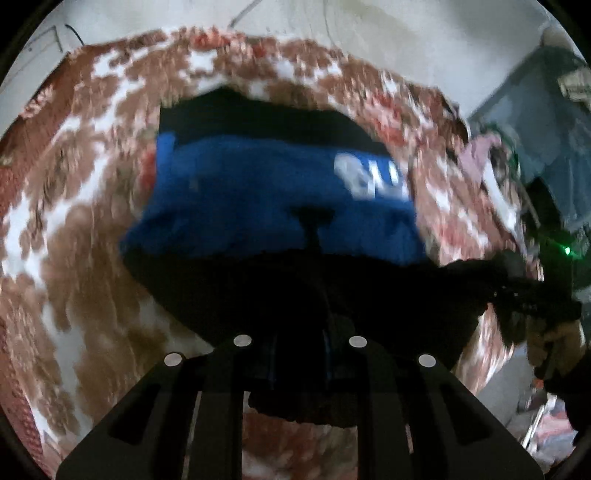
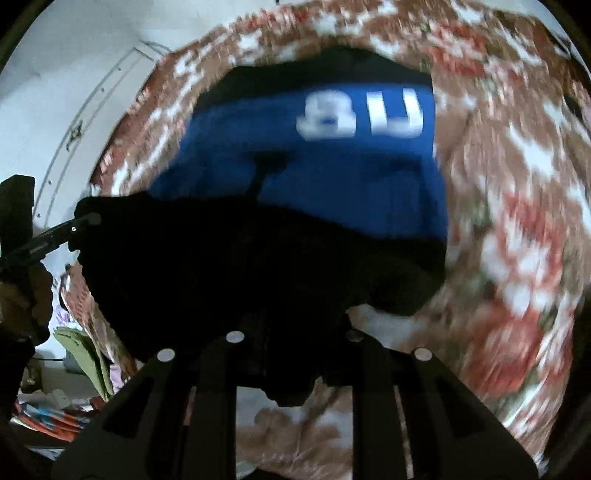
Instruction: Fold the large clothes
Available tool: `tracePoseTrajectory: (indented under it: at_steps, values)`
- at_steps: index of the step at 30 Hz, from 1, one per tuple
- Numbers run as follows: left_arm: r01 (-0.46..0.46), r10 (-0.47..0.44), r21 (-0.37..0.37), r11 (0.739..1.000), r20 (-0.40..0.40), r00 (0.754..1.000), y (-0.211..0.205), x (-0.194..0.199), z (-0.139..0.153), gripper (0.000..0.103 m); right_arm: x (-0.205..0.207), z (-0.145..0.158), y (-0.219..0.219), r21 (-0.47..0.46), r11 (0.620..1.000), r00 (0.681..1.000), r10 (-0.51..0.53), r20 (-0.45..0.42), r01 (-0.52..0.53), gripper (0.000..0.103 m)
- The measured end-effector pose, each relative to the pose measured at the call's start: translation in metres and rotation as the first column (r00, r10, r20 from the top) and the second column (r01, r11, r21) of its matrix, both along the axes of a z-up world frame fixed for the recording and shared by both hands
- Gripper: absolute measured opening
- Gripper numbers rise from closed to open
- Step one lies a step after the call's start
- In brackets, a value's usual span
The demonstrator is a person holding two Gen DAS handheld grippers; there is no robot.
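A large blue and black garment (image 1: pixel 258 192) with white letters lies on a brown, red and white floral bedspread (image 1: pixel 74 206). My left gripper (image 1: pixel 299 354) is shut on its black near edge and holds it lifted. My right gripper (image 2: pixel 295 350) is shut on the same black edge (image 2: pixel 221 266) further along. The garment's blue part (image 2: pixel 332 177) shows ahead of it. Each gripper appears in the other's view, at the right in the left wrist view (image 1: pixel 524 291) and at the left in the right wrist view (image 2: pixel 55 232). Both views are blurred.
The bedspread (image 2: pixel 517 221) covers the whole bed. A white wall (image 1: pixel 369 29) is behind it. A grey-green cabinet (image 1: pixel 546 122) stands at the right. Green and coloured clothes (image 2: pixel 85 354) lie low at the bed's side.
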State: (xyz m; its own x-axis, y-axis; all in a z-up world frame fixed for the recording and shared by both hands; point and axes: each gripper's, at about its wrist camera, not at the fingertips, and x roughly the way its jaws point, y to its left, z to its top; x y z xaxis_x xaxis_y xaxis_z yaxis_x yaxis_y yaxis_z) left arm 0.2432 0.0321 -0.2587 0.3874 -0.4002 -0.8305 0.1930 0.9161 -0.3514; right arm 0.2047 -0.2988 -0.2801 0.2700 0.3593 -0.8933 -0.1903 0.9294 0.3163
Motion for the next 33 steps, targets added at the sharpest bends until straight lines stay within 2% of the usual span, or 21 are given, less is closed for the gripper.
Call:
tracePoseTrajectory:
  at_steps: [4,6,9,12,17,22,24,26,30,31,32,33]
  values:
    - [-0.061,0.062,-0.013,0.998,0.083,0.995,0.001,0.04,0.026,0.016,0.043,0.032,-0.012,-0.006,0.999,0.996,0.039,0.083,-0.038,0.02]
    - [-0.08,0.082,-0.026,0.996,0.104,0.991,0.001,0.06,0.029,0.016,0.069,0.04,-0.012,-0.043,0.997,0.989,0.068,0.132,-0.063,0.02]
    - [-0.095,0.1,-0.046,0.994,0.116,0.988,0.003,0.095,0.027,0.016,0.108,0.036,-0.006,-0.106,0.993,0.985,0.071,0.16,-0.054,0.02]
    - [-0.085,0.087,-0.025,0.996,0.116,0.989,0.002,0.13,0.021,0.016,0.15,0.034,-0.003,-0.129,0.991,0.986,0.046,0.16,-0.025,0.02]
    - [-0.085,0.087,-0.051,0.995,0.042,0.995,0.016,0.205,0.005,0.016,0.228,0.02,-0.006,-0.134,0.991,0.992,-0.01,0.124,0.026,0.021]
    - [-0.069,0.068,-0.047,0.996,-0.034,0.997,0.034,0.283,-0.018,0.016,0.296,-0.005,-0.017,-0.114,0.99,0.995,-0.076,0.064,0.083,0.023]
    - [-0.072,0.07,-0.027,0.997,-0.065,0.995,0.04,0.311,-0.034,0.016,0.324,-0.019,-0.021,-0.16,0.983,0.995,-0.084,0.056,0.092,0.025]
    - [-0.083,0.081,-0.011,0.997,-0.1,0.992,0.046,0.333,-0.052,0.017,0.341,-0.031,-0.028,-0.18,0.977,0.993,-0.108,0.045,0.114,0.032]
    - [-0.139,0.136,-0.004,0.99,-0.182,0.974,0.059,0.373,-0.099,0.019,0.372,-0.066,-0.054,-0.139,0.971,0.98,-0.197,-0.008,0.194,0.049]
    - [-0.167,0.157,-0.025,0.986,-0.222,0.962,0.066,0.381,-0.113,0.024,0.374,-0.071,-0.061,-0.123,0.969,0.976,-0.216,-0.018,0.213,0.059]
    - [-0.18,0.158,-0.056,0.982,-0.271,0.95,0.071,0.388,-0.125,0.025,0.376,-0.074,-0.067,-0.103,0.968,0.972,-0.232,-0.026,0.228,0.069]
    - [-0.191,0.162,-0.07,0.979,-0.296,0.941,0.075,0.39,-0.131,0.026,0.377,-0.074,-0.074,-0.087,0.965,0.968,-0.251,-0.027,0.248,0.073]
